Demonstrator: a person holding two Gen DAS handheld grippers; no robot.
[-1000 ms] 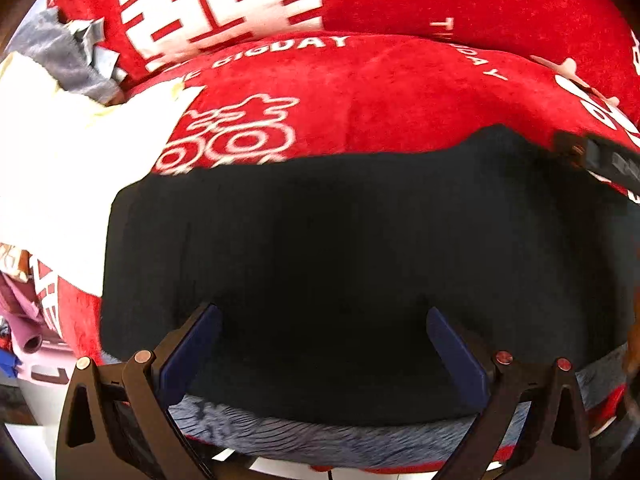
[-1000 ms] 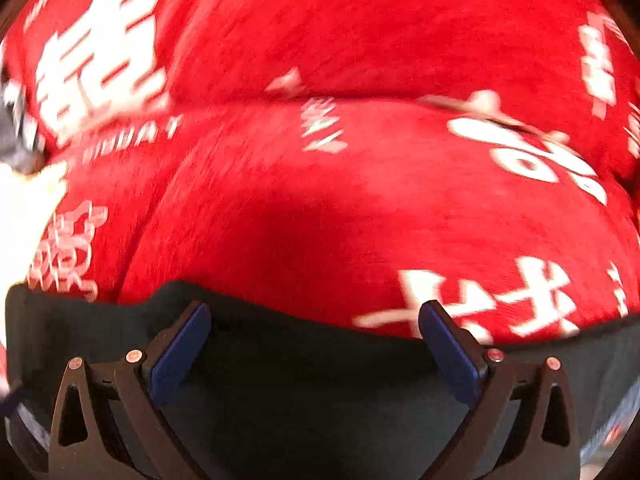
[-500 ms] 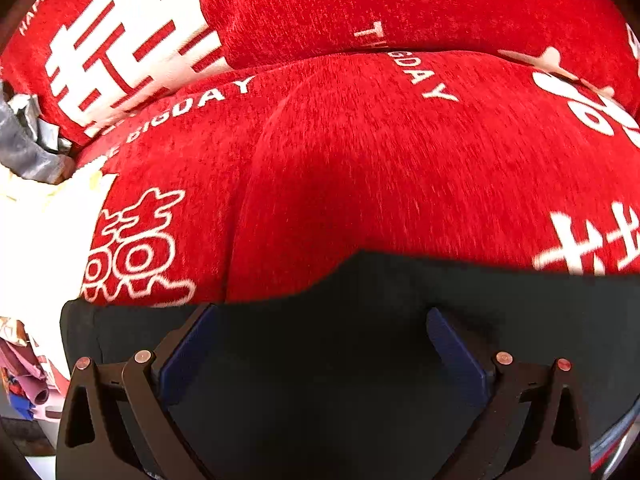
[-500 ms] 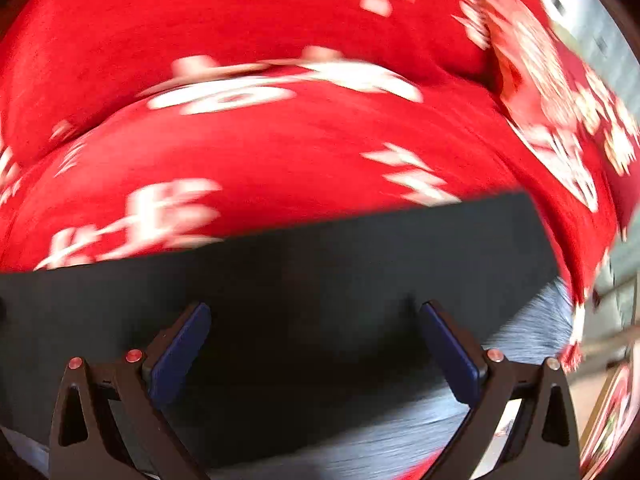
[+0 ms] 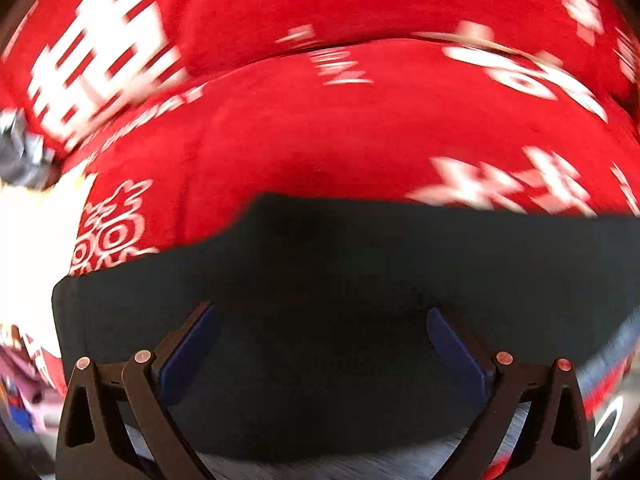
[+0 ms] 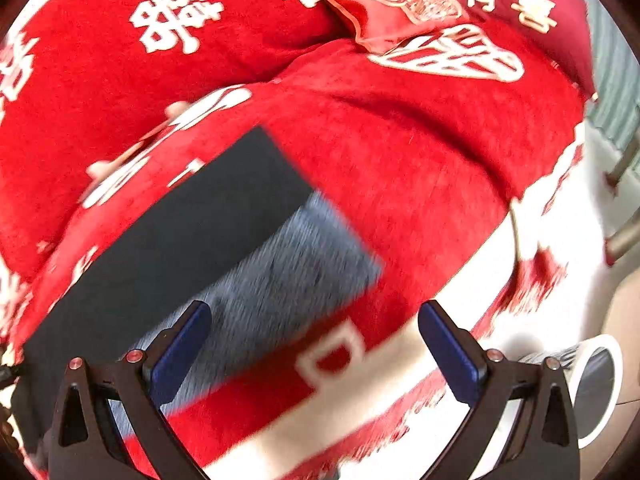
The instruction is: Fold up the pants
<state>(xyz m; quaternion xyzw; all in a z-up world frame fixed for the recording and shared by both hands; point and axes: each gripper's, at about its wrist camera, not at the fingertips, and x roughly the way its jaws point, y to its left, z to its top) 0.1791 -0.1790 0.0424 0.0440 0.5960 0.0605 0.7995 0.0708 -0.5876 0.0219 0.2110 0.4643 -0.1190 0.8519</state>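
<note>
Black pants (image 5: pixel 360 280) lie folded flat on a red bedspread (image 5: pixel 320 140) with white characters. In the right wrist view the pants (image 6: pixel 180 240) run diagonally, with a grey fuzzy inner layer (image 6: pixel 292 264) showing at their right end. My left gripper (image 5: pixel 320 344) hovers over the black cloth, jaws wide apart and nothing between them. My right gripper (image 6: pixel 316 340) is open too, past the right end of the pants, over the grey layer's edge and the bedspread (image 6: pixel 420 168). The view is blurred by motion.
Red pillows (image 6: pixel 400 4) with gold and white patterns lie at the back of the bed. A white border with red tassels (image 6: pixel 536 272) marks the bed's right edge. A white round rim (image 6: pixel 600 384) stands low at the right. Pale cloth (image 5: pixel 36 232) sits at the left.
The right gripper has swung right, past the pants' end, toward the bed's edge. The left gripper drifted right over the black cloth. Both stay open.
</note>
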